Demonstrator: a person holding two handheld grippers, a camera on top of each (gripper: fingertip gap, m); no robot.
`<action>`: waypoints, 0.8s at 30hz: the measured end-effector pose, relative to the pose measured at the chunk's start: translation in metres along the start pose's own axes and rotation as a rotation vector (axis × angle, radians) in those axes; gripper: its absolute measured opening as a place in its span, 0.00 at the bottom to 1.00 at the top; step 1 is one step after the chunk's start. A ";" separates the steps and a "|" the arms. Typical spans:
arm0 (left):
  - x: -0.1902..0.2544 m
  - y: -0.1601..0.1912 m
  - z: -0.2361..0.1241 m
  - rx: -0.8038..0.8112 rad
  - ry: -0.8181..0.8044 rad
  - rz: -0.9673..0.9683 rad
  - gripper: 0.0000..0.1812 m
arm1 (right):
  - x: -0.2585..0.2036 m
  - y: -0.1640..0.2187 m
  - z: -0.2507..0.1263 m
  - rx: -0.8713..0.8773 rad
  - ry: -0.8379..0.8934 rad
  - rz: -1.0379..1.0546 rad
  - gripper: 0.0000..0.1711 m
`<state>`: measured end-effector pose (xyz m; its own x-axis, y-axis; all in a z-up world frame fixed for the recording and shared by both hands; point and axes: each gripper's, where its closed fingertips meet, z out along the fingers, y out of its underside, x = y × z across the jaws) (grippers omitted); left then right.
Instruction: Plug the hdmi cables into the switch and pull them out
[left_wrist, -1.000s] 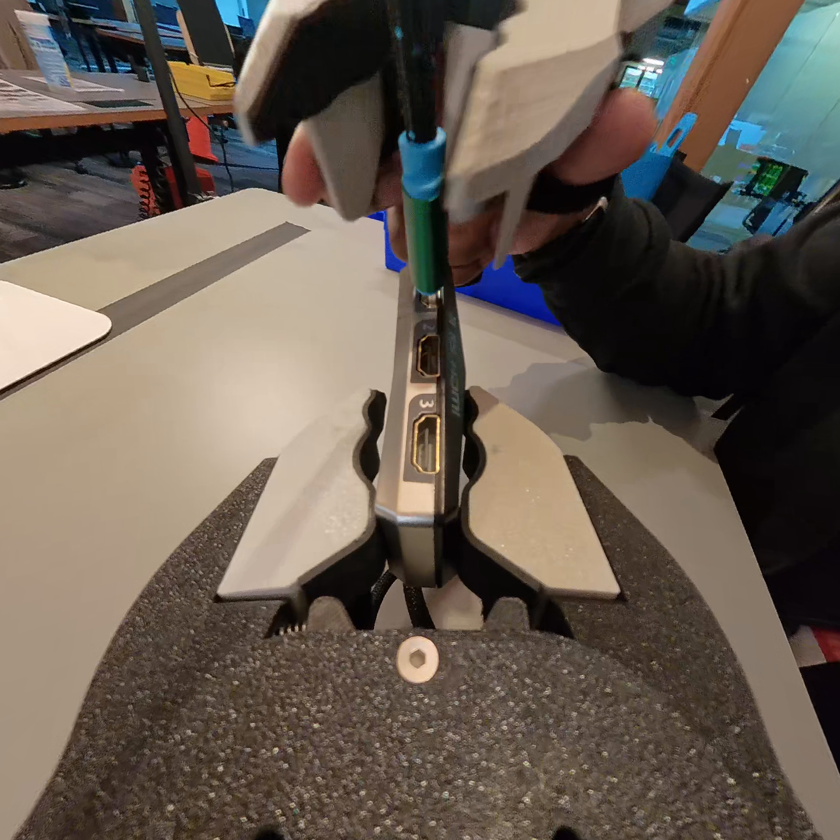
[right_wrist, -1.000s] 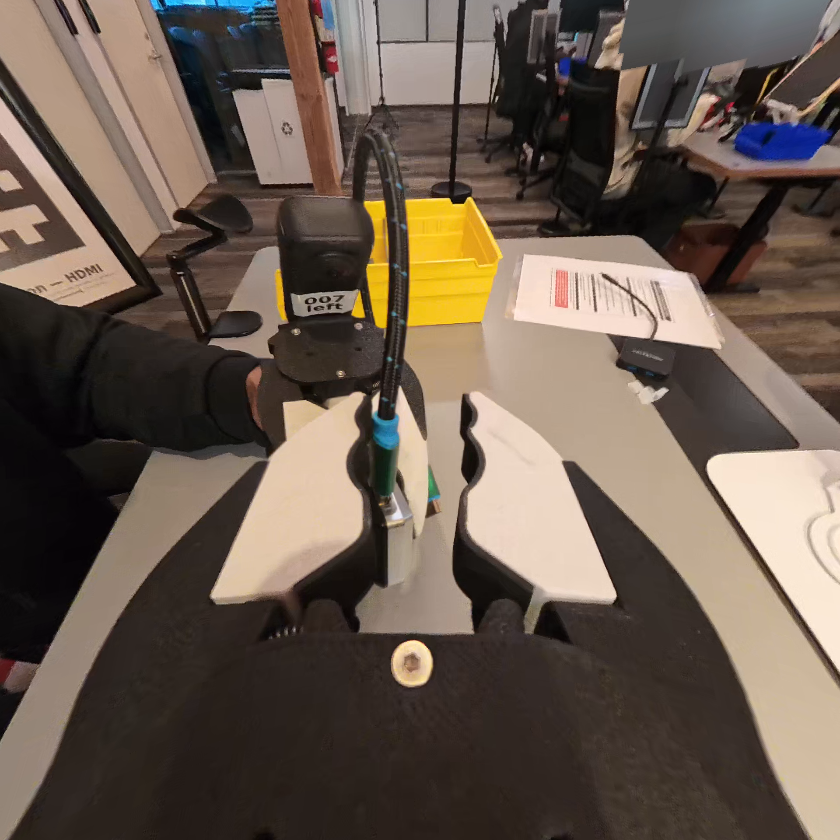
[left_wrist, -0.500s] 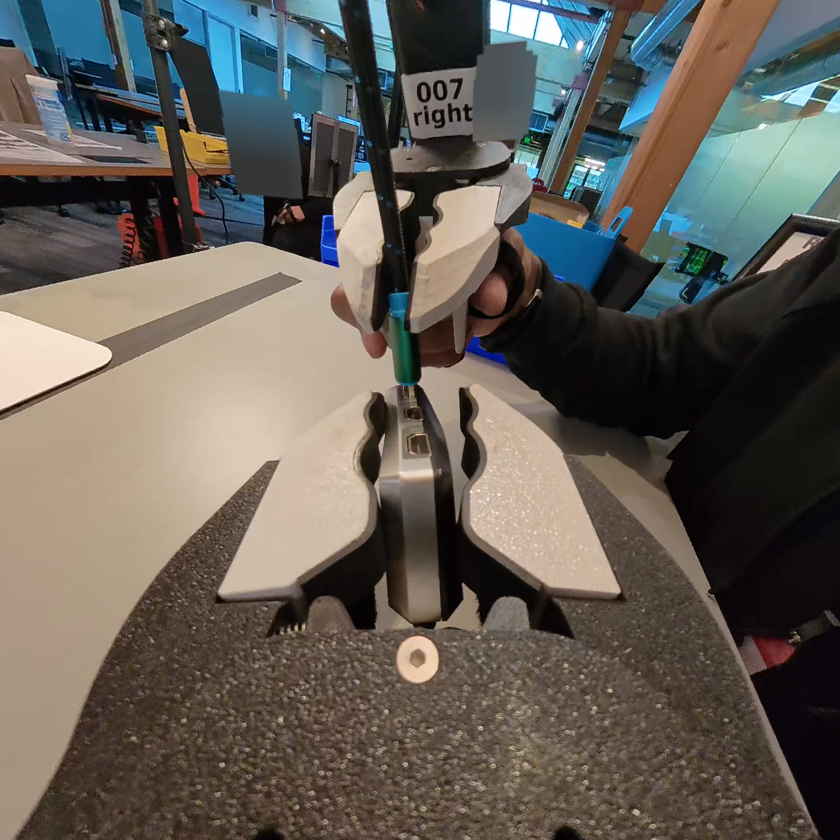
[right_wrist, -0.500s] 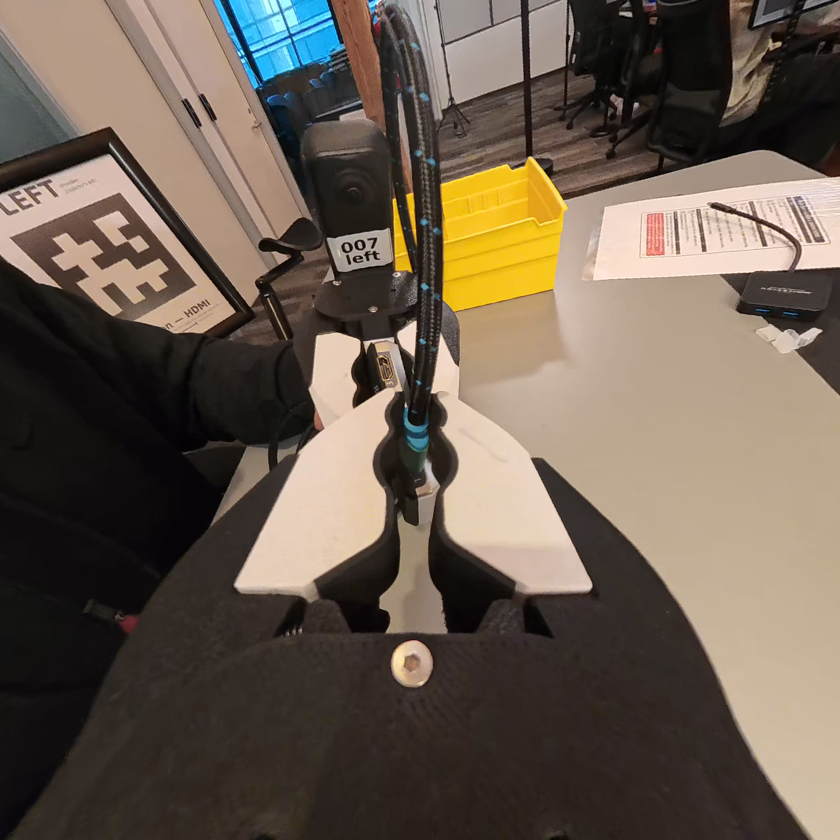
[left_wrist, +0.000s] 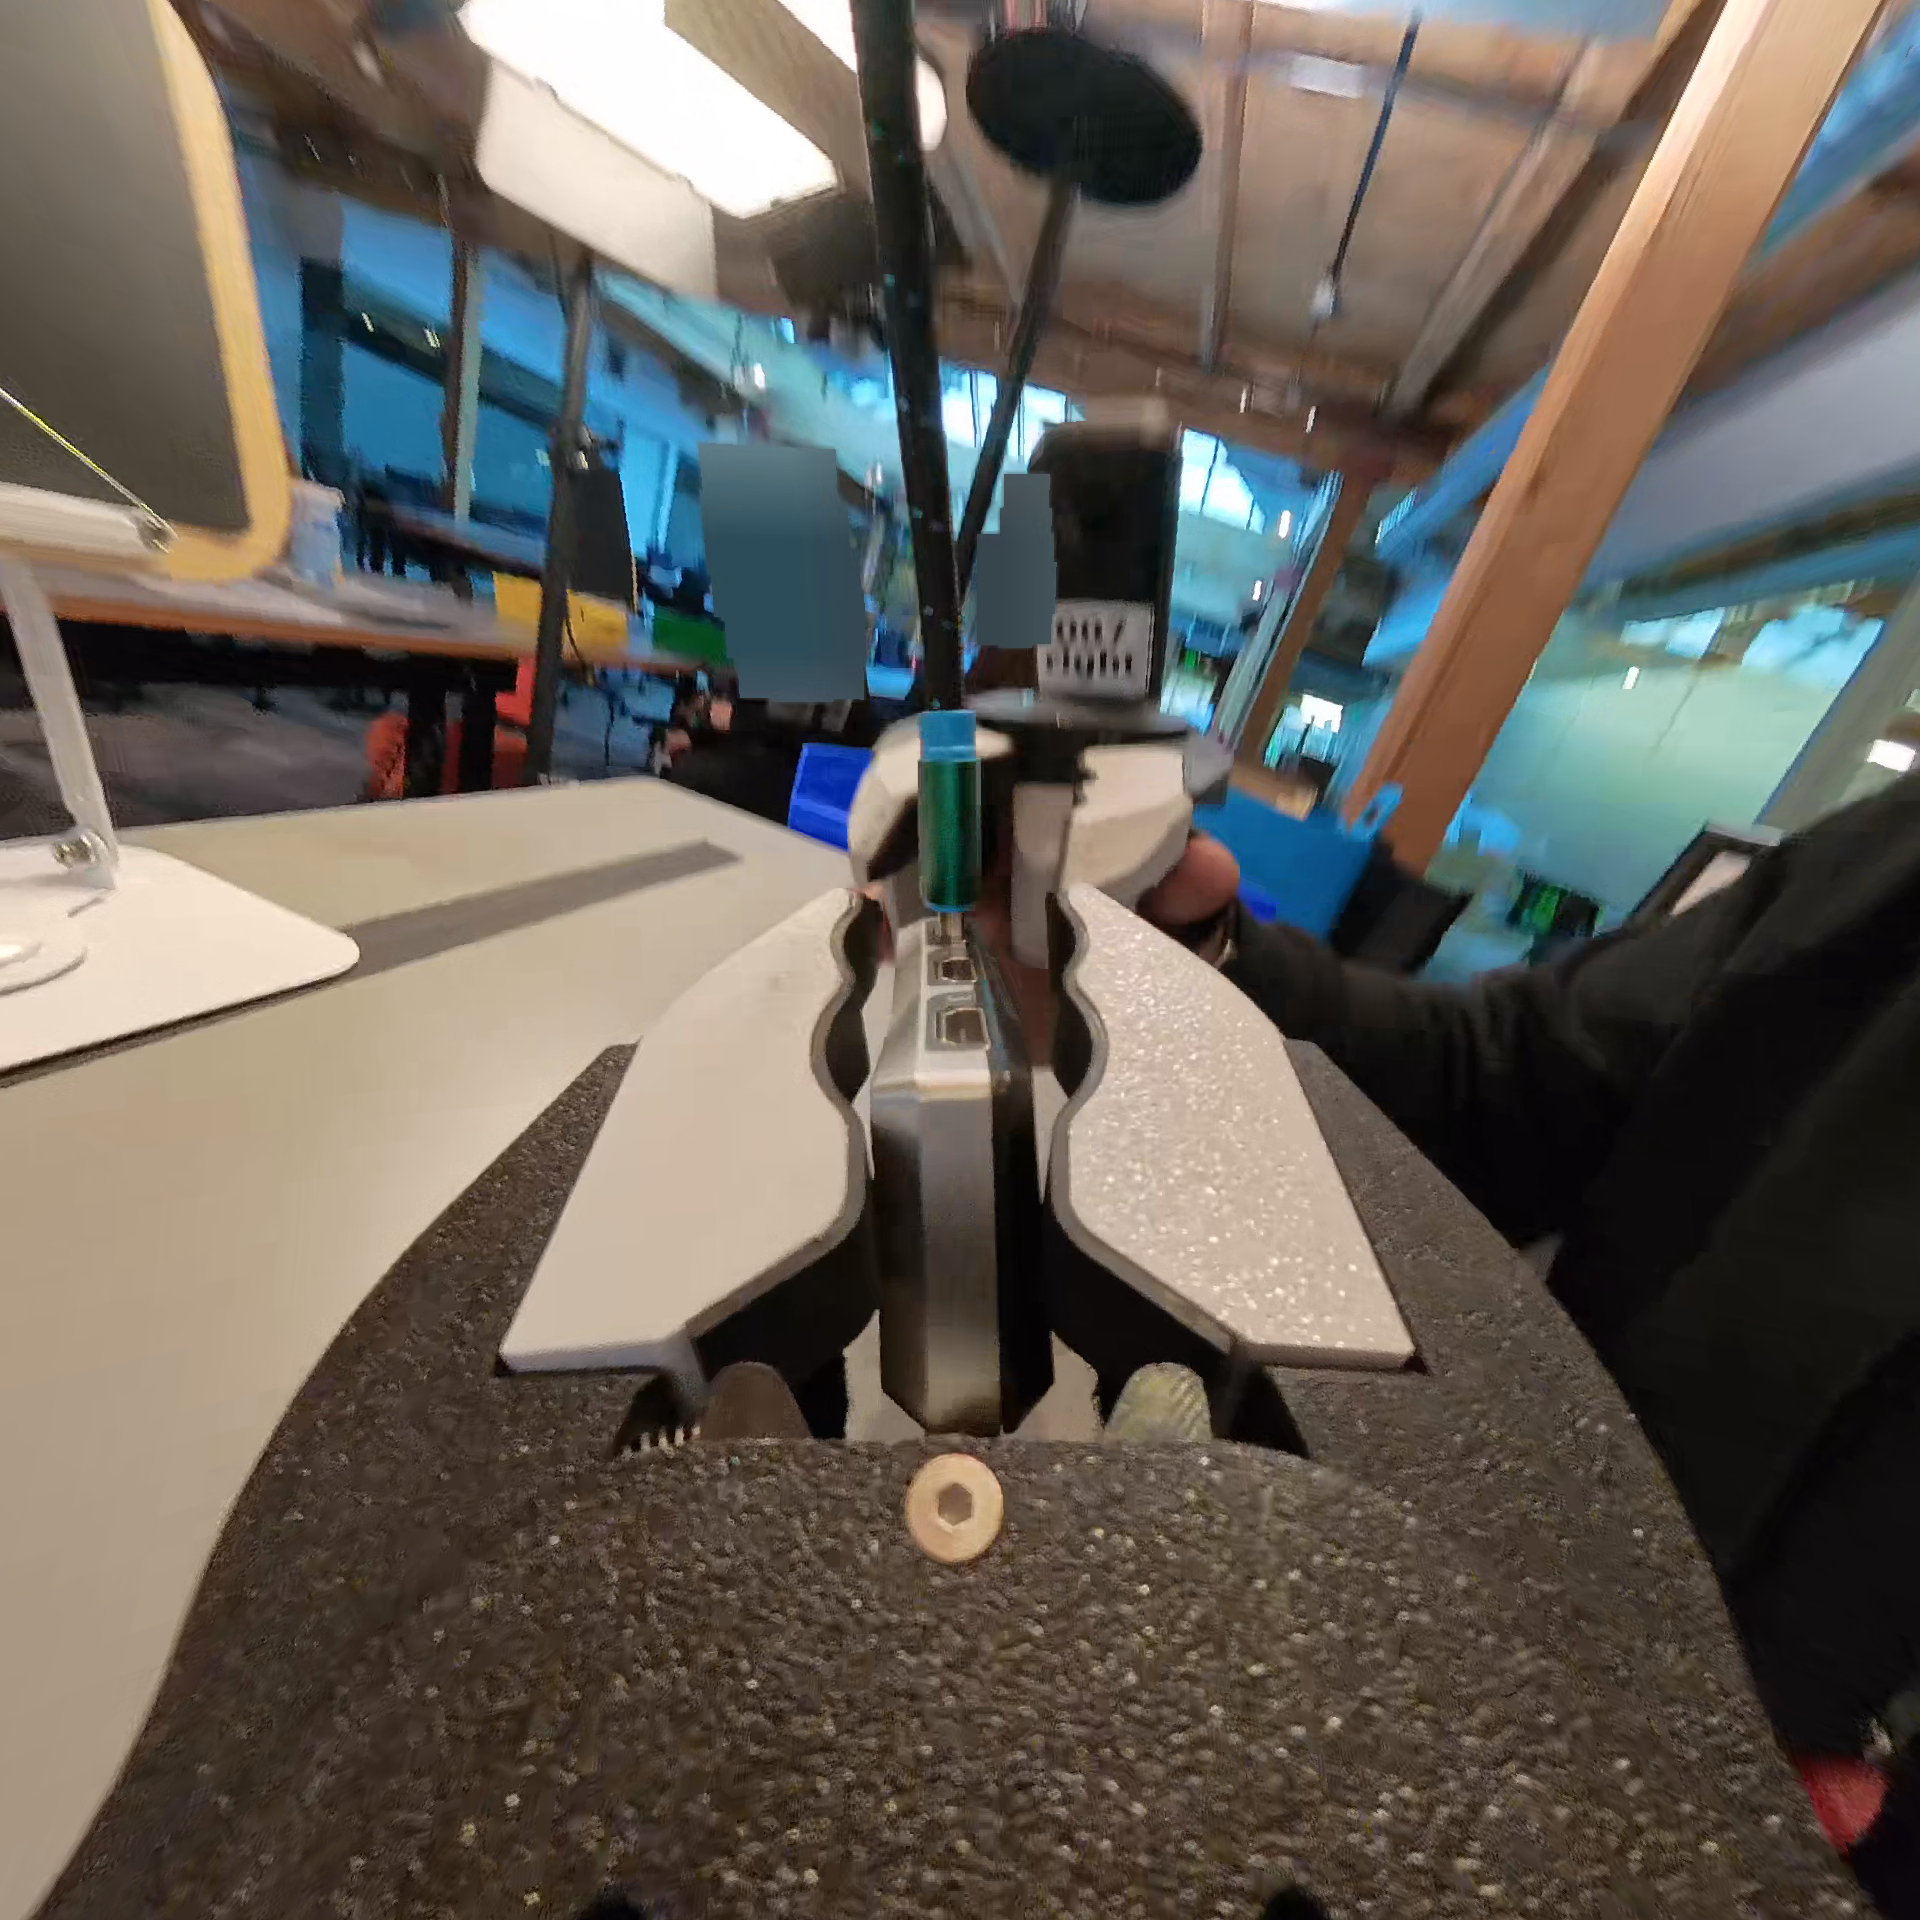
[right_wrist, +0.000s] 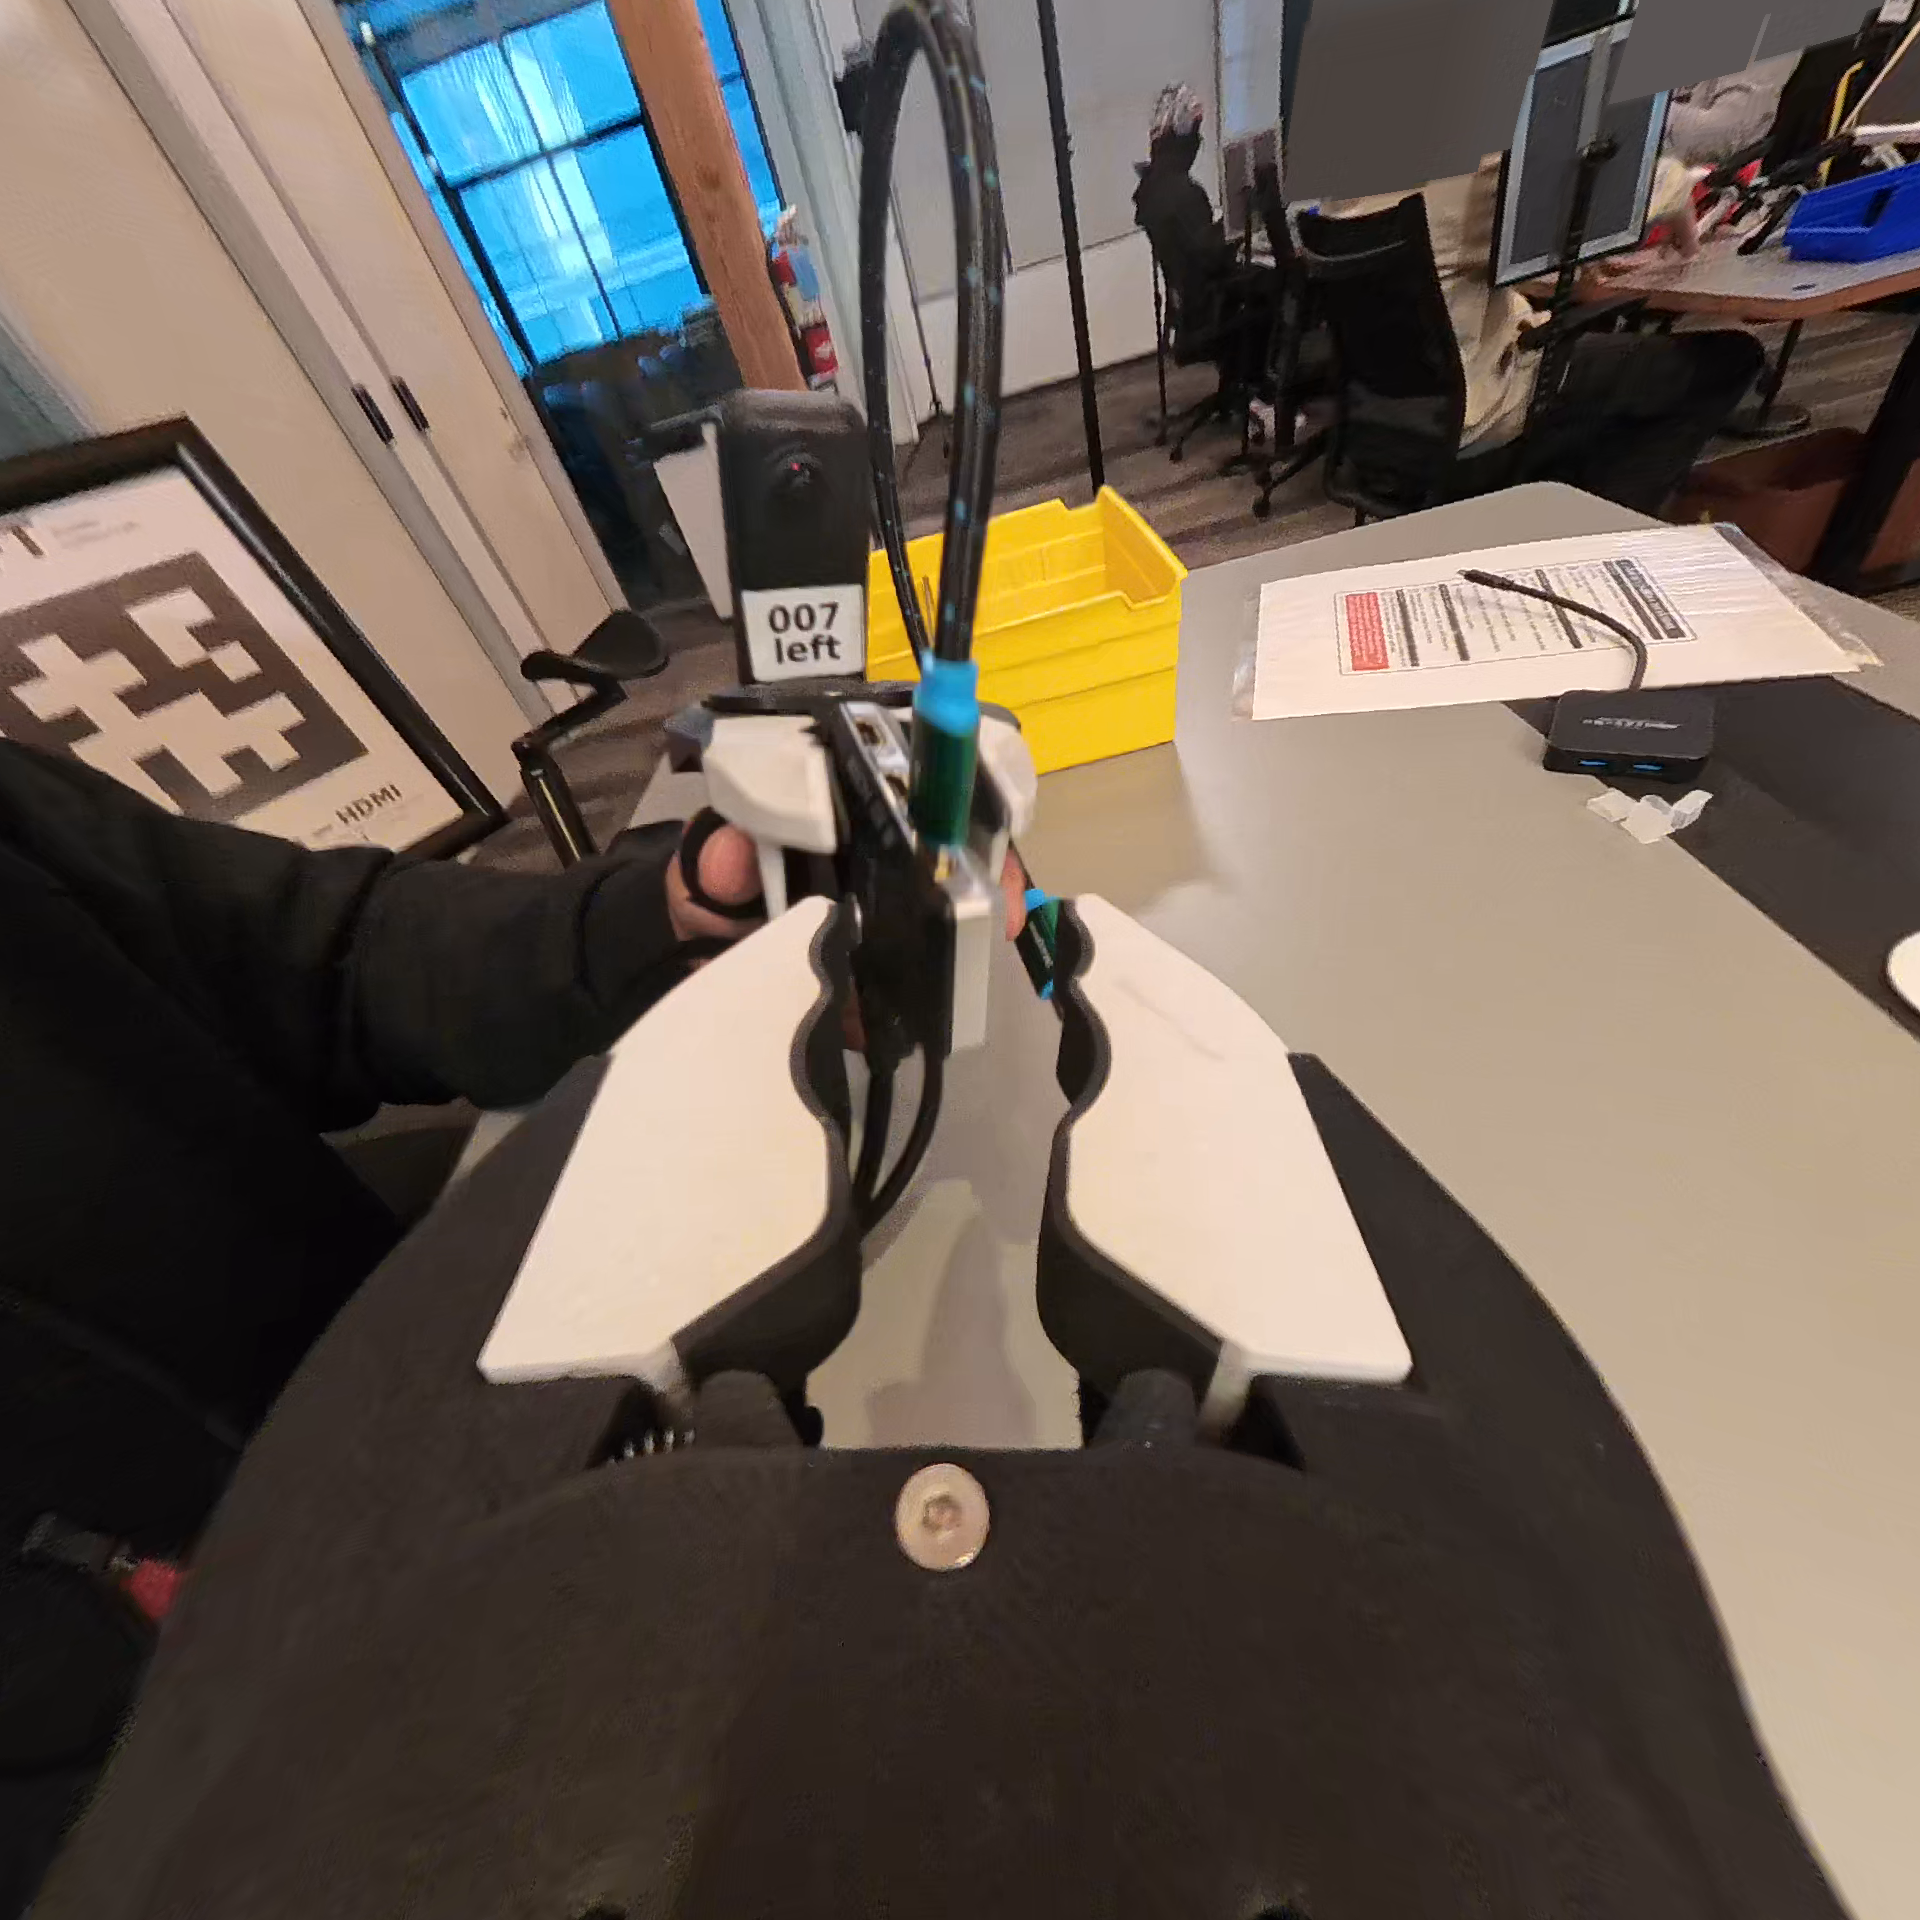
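My left gripper (left_wrist: 956, 914) is shut on the grey and black HDMI switch (left_wrist: 940, 1195), held on edge above the table. A green HDMI plug with a blue collar (left_wrist: 950, 831) stands in the switch's far port, and its braided black cable (left_wrist: 914, 416) runs upward. Two nearer ports are bare. My right gripper (right_wrist: 951, 914) is open and empty, its fingertips just short of the switch (right_wrist: 904, 935) and that plug (right_wrist: 943, 769). A second green plug (right_wrist: 1042, 940) hangs loose beside the right fingertip. The left gripper (right_wrist: 883, 790) also shows in the right wrist view.
A yellow bin (right_wrist: 1039, 623) stands at the table's far edge. A printed sheet (right_wrist: 1538, 623) and a black hub (right_wrist: 1626, 732) lie to the right. A white stand base (left_wrist: 156, 956) sits at the left, by a dark strip (left_wrist: 540, 904). A person's black sleeves flank both views. My two grippers' fingertips are within a few centimetres of each other.
My right gripper was shut on the green plug at the switch; it has opened, let go and drawn back. The plug stays in the port. My left gripper has tilted upward with the switch.
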<state>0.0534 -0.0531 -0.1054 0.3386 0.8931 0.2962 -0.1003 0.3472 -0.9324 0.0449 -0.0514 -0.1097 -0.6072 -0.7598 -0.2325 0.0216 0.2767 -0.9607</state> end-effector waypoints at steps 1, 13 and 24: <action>-0.002 -0.005 -0.003 0.047 0.002 -0.019 0.18 | 0.000 0.002 -0.002 0.026 -0.002 0.024 0.23; 0.004 -0.006 0.005 0.271 0.070 -0.128 0.18 | -0.022 0.056 0.042 0.079 -0.032 0.108 0.16; 0.002 0.001 0.011 0.028 -0.031 -0.009 0.32 | -0.004 0.062 0.007 -0.122 -0.016 0.004 0.13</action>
<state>0.0436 -0.0476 -0.1037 0.3109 0.8982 0.3108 -0.1240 0.3626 -0.9237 0.0542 -0.0352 -0.1699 -0.5949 -0.7673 -0.2394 -0.0733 0.3483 -0.9345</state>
